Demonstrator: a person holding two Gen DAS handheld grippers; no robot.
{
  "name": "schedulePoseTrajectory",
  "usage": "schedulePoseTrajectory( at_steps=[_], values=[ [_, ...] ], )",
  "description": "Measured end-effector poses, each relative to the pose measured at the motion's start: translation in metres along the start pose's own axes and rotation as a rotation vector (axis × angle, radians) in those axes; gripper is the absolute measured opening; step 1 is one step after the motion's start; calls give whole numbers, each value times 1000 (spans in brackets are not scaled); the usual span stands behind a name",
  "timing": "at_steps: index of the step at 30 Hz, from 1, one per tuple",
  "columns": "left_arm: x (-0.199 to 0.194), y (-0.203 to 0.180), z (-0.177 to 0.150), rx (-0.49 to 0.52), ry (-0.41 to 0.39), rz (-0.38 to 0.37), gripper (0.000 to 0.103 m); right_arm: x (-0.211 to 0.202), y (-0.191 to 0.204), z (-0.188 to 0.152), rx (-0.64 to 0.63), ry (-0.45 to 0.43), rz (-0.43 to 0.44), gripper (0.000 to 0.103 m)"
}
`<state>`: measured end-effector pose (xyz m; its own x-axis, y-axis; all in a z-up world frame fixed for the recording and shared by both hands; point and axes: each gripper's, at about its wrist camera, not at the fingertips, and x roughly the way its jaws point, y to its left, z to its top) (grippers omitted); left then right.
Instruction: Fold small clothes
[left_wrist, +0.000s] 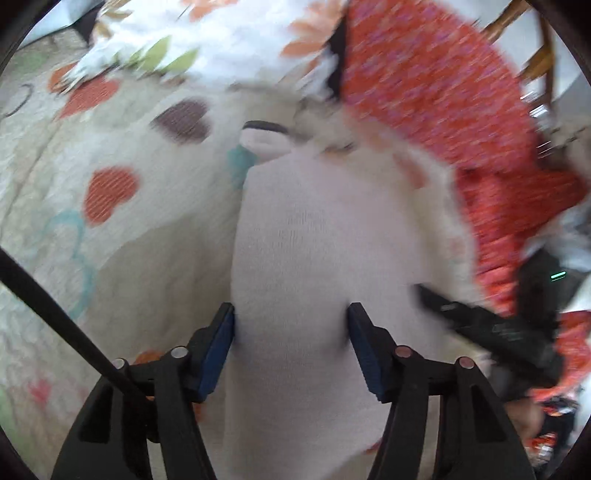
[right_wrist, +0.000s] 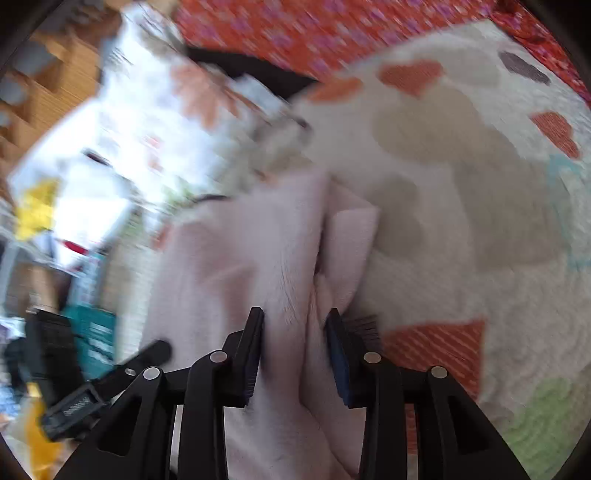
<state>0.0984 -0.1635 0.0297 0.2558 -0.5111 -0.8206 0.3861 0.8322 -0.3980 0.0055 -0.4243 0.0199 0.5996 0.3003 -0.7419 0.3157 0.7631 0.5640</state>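
jaws of left gripper (left_wrist: 291, 320) and right gripper (right_wrist: 294, 325) each clamp the pale pink garment (left_wrist: 314, 236); frames blurred

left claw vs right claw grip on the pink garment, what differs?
Left claw stands wider, spanning a smooth, rounded stretch of the pink garment. Right claw stands narrower, pinching a bunched, creased fold with a loose flap beside it. Shared: both have pink cloth between blue pads over the heart-print quilt; both views are motion-blurred.
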Motion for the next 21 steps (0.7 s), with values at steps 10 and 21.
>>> schedulePoseTrajectory(
  at_steps=[10,21],
  values=[
    [-85,-7,-31,132,-367,166,82,-56,13,-4,-105,-211,-139,42],
    [-219,-13,-103,191,-737,294,103,-126,56,-48,-201,-419,-110,50]
  ],
)
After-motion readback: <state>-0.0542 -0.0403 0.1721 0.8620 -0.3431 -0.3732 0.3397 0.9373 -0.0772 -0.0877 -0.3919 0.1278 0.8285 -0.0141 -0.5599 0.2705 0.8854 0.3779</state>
